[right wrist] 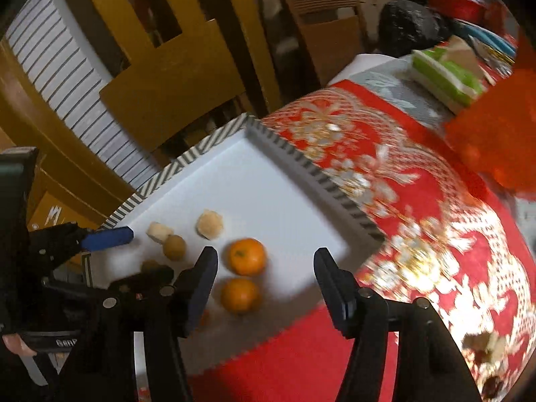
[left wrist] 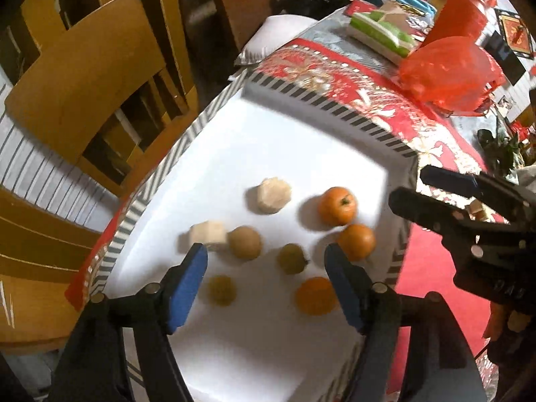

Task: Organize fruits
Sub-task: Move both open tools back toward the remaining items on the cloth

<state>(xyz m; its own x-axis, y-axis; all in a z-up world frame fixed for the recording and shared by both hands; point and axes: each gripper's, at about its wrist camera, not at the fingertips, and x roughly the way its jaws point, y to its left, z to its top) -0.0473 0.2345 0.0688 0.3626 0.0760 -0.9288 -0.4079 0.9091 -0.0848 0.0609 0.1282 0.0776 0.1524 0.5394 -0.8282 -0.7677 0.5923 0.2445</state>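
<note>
A white tray with a striped rim holds several fruits. Three oranges lie at its right side: one with a green stem, one below it, one nearest me. A tan round fruit, two greenish fruits and two pale peeled chunks lie beside them. My left gripper is open and empty above the greenish fruit. My right gripper is open and empty above the stemmed orange, with a second orange below it.
The tray rests on a red and gold embroidered cloth. A red plastic bag and a green and white box lie farther back. Wooden chairs stand to the tray's left.
</note>
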